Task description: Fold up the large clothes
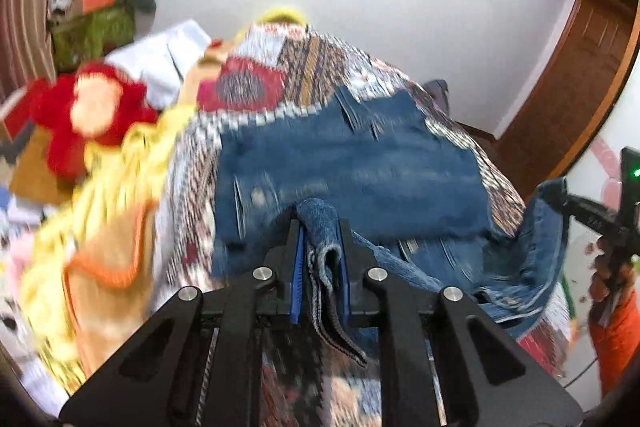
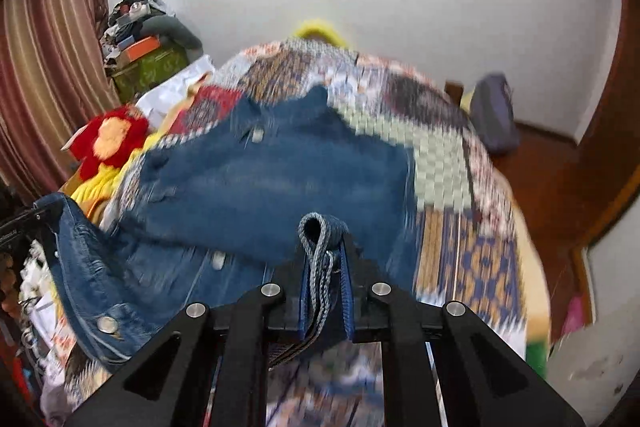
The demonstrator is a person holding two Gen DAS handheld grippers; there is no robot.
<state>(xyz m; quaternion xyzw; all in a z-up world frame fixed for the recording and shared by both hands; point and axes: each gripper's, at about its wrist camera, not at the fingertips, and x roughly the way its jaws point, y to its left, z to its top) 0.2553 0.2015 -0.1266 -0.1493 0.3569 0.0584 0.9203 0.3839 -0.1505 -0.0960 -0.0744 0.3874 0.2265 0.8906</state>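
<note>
— Where was the garment when you checked?

— The denim jacket [image 1: 348,163] lay mid-frame across the patterned bedspread [image 1: 304,67], its near hem lifted. My left gripper [image 1: 322,247] was pinching a folded edge of it, and my right gripper [image 2: 326,259] was clamped on another edge (both views were blurred).

— And the fold itself?

— I judged it best to carry both edges level toward the top of the frame, keeping the hem taut between them, and clear of the yellow clothes [image 1: 108,187] at left.
</note>
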